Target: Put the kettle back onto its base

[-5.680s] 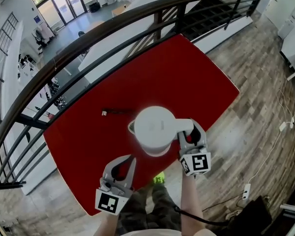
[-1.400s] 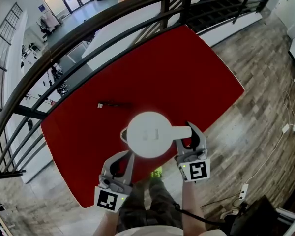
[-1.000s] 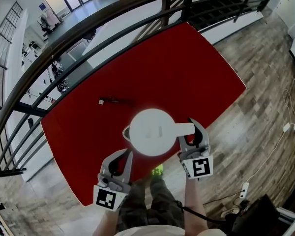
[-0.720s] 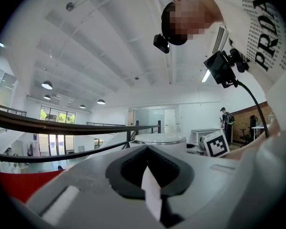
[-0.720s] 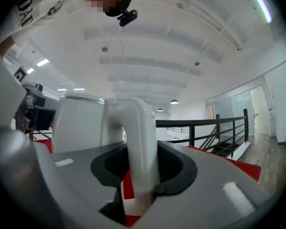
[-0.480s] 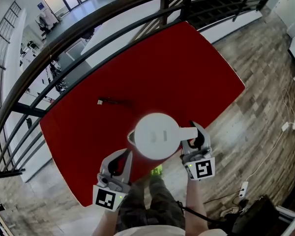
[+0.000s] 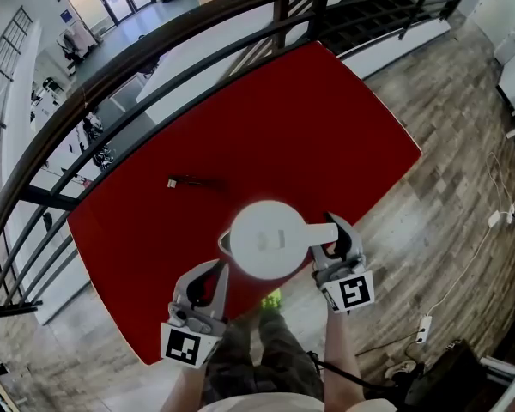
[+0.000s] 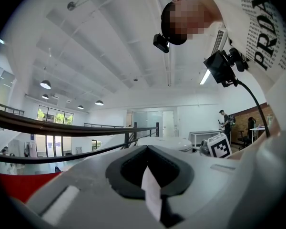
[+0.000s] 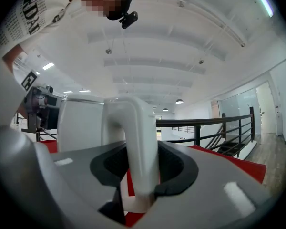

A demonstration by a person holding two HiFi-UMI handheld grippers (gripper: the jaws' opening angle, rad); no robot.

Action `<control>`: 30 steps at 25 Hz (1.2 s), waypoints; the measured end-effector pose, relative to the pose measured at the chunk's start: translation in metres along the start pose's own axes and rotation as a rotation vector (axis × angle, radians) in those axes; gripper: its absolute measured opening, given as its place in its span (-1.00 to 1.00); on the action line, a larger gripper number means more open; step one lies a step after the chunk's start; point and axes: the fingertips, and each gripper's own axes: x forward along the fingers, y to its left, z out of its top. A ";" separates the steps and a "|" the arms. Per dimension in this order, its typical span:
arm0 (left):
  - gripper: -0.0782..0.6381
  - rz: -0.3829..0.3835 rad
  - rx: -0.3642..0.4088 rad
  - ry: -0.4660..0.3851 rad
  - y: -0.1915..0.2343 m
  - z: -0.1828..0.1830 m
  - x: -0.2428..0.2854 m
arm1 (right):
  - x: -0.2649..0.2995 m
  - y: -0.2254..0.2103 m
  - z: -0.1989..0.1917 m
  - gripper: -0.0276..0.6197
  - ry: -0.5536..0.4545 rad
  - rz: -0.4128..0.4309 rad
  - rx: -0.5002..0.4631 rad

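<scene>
The red table (image 7: 309,127) fills the middle of the head view. On its left part we see 1 thin dark item with a white end (image 7: 191,181), well apart from everything else.

Nearer to us, the left gripper (image 7: 226,269) hangs level over the table's front edge, its tips just beside the kettle's body. In its own view, the 2 jaws are pressed together with nothing between them. The kettle's lid shows beyond them, to the right.

The white kettle (image 7: 266,239) stands upright near the front edge of the table, between the 2 grippers, with its spout toward the left. We cannot tell whether its base lies beneath it.

Its handle (image 9: 136,142) points right, and the right gripper (image 7: 337,233) is clamped round it. In that gripper's view the handle stands upright between the 2 jaws, against the dark pads, with a slim strip of red table showing beside it. Those jaws have just been opening a little, with the handle between them.

To the right of the table lies wooden floor (image 7: 463,170).
</scene>
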 end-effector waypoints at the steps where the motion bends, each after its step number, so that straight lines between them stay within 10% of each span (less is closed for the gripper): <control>1: -0.77 -0.001 0.002 -0.003 0.000 0.002 0.001 | 0.000 0.000 0.000 -0.48 0.003 0.009 0.000; 23: -0.77 -0.016 -0.001 -0.018 -0.001 0.010 0.005 | -0.006 -0.022 -0.012 0.02 0.101 -0.017 0.017; 30: -0.77 -0.027 -0.006 -0.014 -0.003 0.009 0.009 | -0.007 -0.010 -0.012 -0.23 0.090 -0.012 0.021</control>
